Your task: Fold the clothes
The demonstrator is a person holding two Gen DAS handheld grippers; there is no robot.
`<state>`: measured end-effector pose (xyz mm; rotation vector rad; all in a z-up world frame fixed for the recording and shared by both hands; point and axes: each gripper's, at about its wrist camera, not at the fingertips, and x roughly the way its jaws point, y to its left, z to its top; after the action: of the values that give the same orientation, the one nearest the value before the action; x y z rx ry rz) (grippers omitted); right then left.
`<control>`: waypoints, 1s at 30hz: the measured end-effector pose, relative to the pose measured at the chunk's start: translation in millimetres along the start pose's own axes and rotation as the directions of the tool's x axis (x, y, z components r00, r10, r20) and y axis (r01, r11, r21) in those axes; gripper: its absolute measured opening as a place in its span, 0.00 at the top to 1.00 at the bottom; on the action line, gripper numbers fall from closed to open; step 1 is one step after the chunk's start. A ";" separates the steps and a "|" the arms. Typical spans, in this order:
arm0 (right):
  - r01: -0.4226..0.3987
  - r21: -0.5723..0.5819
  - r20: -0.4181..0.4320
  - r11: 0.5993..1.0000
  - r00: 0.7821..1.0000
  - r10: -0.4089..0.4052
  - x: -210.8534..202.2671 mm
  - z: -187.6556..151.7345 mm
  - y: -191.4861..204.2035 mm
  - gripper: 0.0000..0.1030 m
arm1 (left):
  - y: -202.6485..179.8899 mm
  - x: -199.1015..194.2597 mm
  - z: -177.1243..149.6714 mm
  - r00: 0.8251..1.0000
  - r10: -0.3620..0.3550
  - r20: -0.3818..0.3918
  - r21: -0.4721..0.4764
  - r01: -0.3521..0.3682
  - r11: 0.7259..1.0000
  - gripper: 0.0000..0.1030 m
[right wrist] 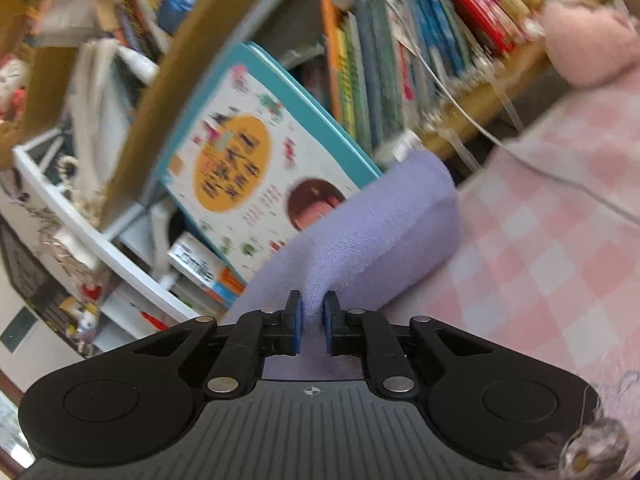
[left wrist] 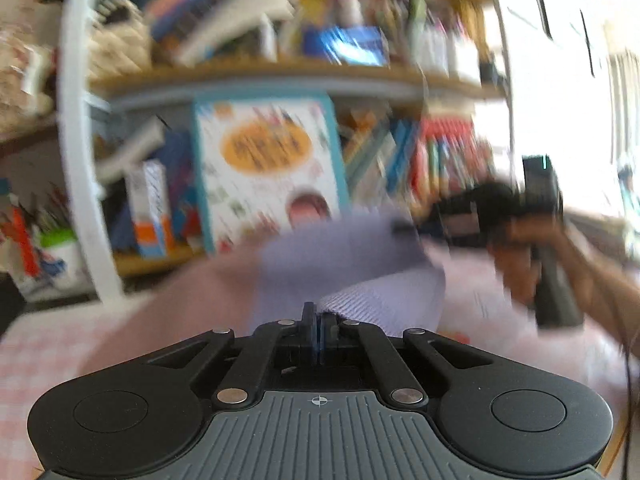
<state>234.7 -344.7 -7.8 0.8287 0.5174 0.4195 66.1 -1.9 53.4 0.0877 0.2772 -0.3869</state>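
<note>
A lavender knit garment (left wrist: 352, 264) hangs lifted between both grippers above a pink checked cloth. My left gripper (left wrist: 319, 320) is shut on one edge of it, the jaws pinched tight on the fabric. In the left wrist view the other gripper (left wrist: 404, 227) shows at the right, held by a hand (left wrist: 520, 256), gripping the garment's far edge. In the right wrist view my right gripper (right wrist: 312, 316) is shut on a bunched fold of the lavender garment (right wrist: 372, 232), which stretches away toward the bookshelf. Both views are motion-blurred.
A wooden bookshelf (left wrist: 280, 68) packed with books stands close behind, with a large teal-edged picture book (right wrist: 256, 152) leaning on it. A white curved frame (left wrist: 76, 160) rises at left. The pink checked cloth (right wrist: 560, 240) covers the surface; a pink plush item (right wrist: 588, 52) and a thin cable (right wrist: 560, 176) lie on it.
</note>
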 end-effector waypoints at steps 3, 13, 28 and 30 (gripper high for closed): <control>0.002 0.110 -0.025 0.994 1.000 0.000 6.0 -1.6 -13.6 0.58 | 9.6 -12.3 6.2 1.000 -0.005 0.027 -0.039 0.006 0.999 0.99; 0.016 0.288 -0.017 0.957 1.000 -0.011 10.3 -6.0 -33.9 0.85 | 14.2 -40.6 -5.7 0.996 -0.086 0.015 -0.089 0.087 0.992 0.99; -0.267 -0.167 0.350 0.949 0.884 0.310 -148.5 82.0 119.2 0.89 | -6.9 -102.2 29.2 0.713 -0.608 0.350 -0.071 0.667 0.742 0.99; -0.279 -0.281 0.327 0.918 0.871 0.365 -157.3 88.9 158.3 0.89 | -7.4 -113.7 37.2 0.625 -0.660 0.417 -0.037 0.738 0.674 0.99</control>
<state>137.3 -385.2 208.0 0.7521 -0.0327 0.6021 -28.5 27.0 121.1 -0.3201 -0.0487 -1.1576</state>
